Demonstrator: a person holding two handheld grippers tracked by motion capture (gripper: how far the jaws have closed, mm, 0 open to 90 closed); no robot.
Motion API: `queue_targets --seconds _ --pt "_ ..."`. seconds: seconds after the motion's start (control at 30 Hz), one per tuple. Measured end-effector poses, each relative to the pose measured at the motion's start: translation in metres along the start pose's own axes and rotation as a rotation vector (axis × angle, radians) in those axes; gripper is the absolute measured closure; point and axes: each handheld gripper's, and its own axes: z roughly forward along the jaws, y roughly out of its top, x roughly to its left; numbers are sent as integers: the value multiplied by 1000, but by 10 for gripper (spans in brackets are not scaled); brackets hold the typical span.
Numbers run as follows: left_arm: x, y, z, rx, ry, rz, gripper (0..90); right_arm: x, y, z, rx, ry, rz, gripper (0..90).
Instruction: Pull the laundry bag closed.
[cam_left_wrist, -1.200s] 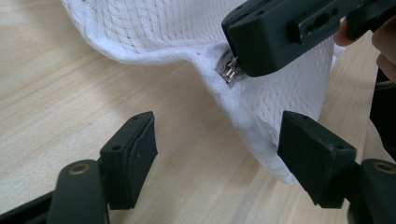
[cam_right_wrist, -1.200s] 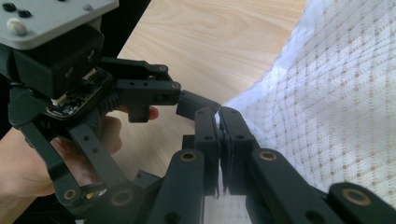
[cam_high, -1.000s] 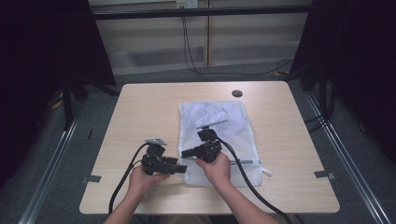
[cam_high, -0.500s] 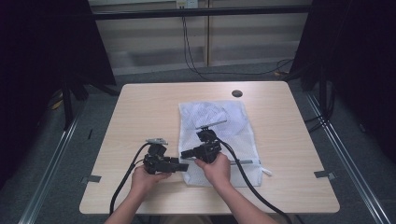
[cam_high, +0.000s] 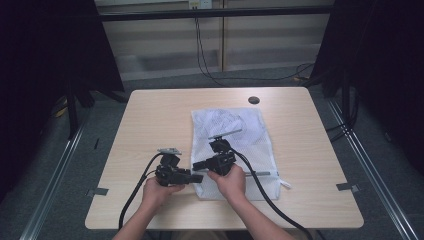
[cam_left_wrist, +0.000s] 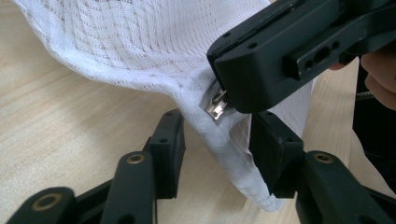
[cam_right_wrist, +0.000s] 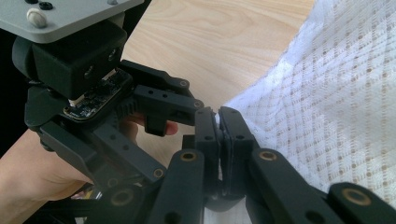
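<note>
A white mesh bag (cam_high: 235, 125) lies flat on the table, and its near left corner (cam_left_wrist: 219, 140) is lifted. My right gripper (cam_right_wrist: 218, 123) is shut on that corner's edge, right beside a small metal zipper pull (cam_left_wrist: 217, 106). In the high view the right gripper (cam_high: 196, 165) points left at the bag's edge. My left gripper (cam_left_wrist: 217, 154) faces it with the raised fold of mesh between its jaws. Those jaws have just been closing, and a gap still shows at one pad. The left gripper (cam_high: 199, 177) sits just in front of the right one.
The light wooden table (cam_high: 150, 115) has a dark round hole (cam_high: 253, 100) at its far edge. Black cables (cam_high: 135, 192) trail from both grippers toward the near edge. Dark floor and metal rails surround the table.
Both hands stay where they were. The left gripper's jaws look slightly narrower around the bag's corner.
</note>
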Motion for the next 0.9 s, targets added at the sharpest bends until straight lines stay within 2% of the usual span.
queue_targets --seconds 0.23,0.27,0.33,0.37,0.4,0.43,0.5,0.63,0.73,0.77,0.9 --pt "0 1 4 3 -13 -5 616 0 0 0 -2 -2 -1 865" --pt "0 1 5 2 -25 -6 673 0 0 0 -4 -3 -2 865" --pt "0 2 5 5 -14 -8 696 0 0 0 -3 -2 1 865" --pt "1 2 3 7 -9 -3 763 0 0 -1 -5 1 0 865" --pt "2 2 3 -2 -22 -23 763 0 0 -1 -5 1 0 865" --pt "4 3 1 0 -26 -16 813 1 1 -2 -11 3 -5 865" --pt "4 3 -1 -12 -28 -21 858 1 1 -3 -13 4 0 865" --pt "3 4 -1 -7 -25 -29 874 0 1 -4 -11 -1 0 865" --pt "4 4 -2 -5 -8 -32 878 1 1 -4 -9 -3 2 867" --pt "4 4 -1 -13 -13 -45 878 0 1 -5 -8 -1 0 867" --pt "5 5 -3 -11 -9 -39 880 0 1 -6 -9 4 2 867"
